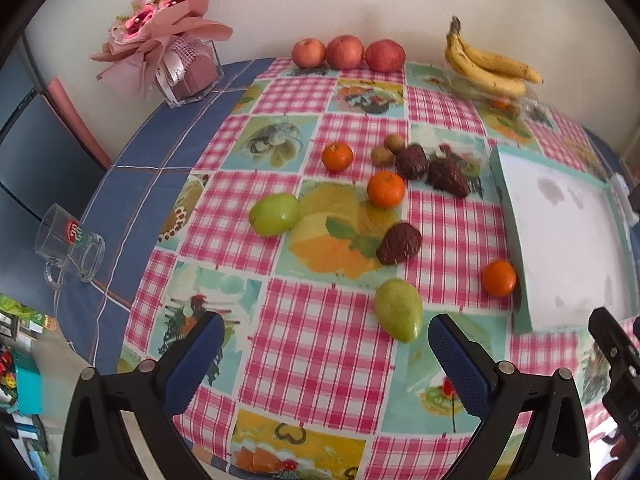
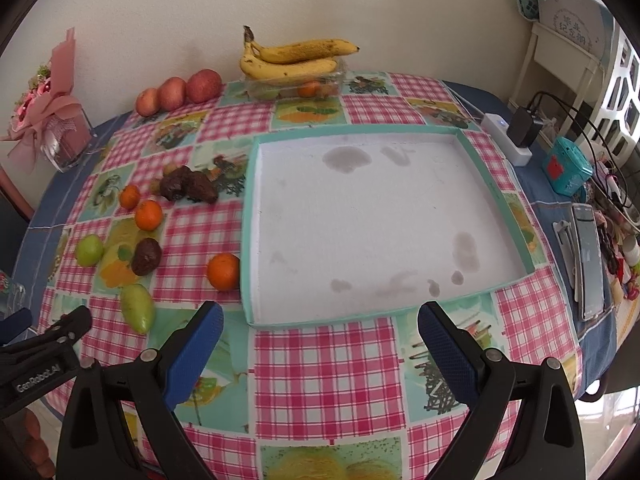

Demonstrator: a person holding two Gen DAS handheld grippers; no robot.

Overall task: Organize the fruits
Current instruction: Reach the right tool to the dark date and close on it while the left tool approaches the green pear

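Both the left hand-held gripper [image 1: 326,354] and the right hand-held gripper [image 2: 320,342] are spread wide and hold nothing. The white tray [image 2: 372,216] (teal rim) lies on the surface [image 2: 320,380], one orange [image 2: 223,271] just beside it.

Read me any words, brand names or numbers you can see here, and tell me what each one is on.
"GenRobot.AI": on the black body of the left gripper, seen from the right wrist view.
Chinese characters on the grey board on the white shelf: too small to read surely.
Red and green logo on the glass mug: too blurred to read.
White ribbon on the bouquet: script too small to read.
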